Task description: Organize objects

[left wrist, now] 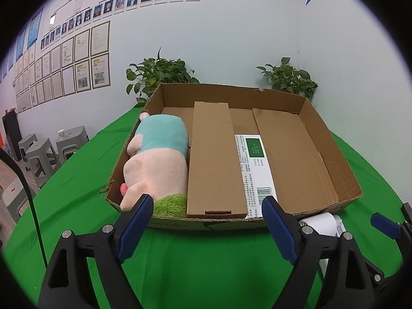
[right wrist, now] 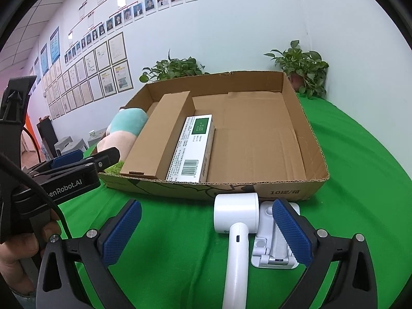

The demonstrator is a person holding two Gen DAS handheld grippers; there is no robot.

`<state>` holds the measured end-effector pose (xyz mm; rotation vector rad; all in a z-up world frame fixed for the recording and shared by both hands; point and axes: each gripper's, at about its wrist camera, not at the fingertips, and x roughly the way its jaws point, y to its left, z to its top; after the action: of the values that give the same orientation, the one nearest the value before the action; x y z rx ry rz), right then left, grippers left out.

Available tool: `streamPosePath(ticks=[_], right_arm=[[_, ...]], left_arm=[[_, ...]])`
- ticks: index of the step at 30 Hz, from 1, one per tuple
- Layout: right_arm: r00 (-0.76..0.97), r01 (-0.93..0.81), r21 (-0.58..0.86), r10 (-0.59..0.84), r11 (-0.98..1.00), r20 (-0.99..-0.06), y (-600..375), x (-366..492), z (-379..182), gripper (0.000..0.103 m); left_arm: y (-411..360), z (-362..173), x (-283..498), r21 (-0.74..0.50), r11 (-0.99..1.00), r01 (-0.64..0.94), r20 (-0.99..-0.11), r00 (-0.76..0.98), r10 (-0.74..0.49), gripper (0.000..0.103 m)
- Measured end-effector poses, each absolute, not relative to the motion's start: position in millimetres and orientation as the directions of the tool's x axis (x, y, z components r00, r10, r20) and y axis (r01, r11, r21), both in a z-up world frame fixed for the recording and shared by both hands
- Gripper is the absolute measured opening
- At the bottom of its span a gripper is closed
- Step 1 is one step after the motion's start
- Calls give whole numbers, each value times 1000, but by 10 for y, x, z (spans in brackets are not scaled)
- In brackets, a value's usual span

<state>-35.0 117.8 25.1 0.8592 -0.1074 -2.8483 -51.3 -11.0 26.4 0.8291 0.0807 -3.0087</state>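
A shallow cardboard tray [left wrist: 334, 159] stands on the green table. In it lie a pink and teal plush toy [left wrist: 159, 159] at the left, a long brown carton [left wrist: 213, 162] beside it, and a white and green box [left wrist: 253, 170]. My left gripper [left wrist: 208, 199] is open at the tray's near wall, holding nothing. My right gripper [right wrist: 207, 206] is open and low over the cloth in front of the tray [right wrist: 180, 188]. A white handheld device [right wrist: 237, 221] lies between its fingers, untouched. A white folding stand [right wrist: 278, 242] lies partly under the right finger.
Two potted plants [left wrist: 159, 74] [left wrist: 291, 77] stand behind the tray by the wall. Grey stools [left wrist: 41, 154] are off the table's left side. In the right wrist view the left gripper [right wrist: 85, 158] and the hand holding it [right wrist: 15, 252] fill the left edge.
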Motion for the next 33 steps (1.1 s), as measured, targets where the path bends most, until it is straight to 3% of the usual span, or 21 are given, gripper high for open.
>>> streamPosePath(ticks=[17, 27, 33], right_arm=[[-810, 143, 141, -198, -980, -552, 1232, -265, 178, 102], [-727, 64, 207, -188, -976, -661, 1709, -52, -203, 102], [-683, 38, 204, -175, -978, -709, 1800, 28, -314, 95]], left_arm=[[-86, 182, -560, -83, -996, -18, -549, -833, 61, 86], [-19, -111, -694, -248, -951, -183, -648, -699, 303, 86], [147, -257, -780, -361, -897, -254, -665, -605, 438, 86]])
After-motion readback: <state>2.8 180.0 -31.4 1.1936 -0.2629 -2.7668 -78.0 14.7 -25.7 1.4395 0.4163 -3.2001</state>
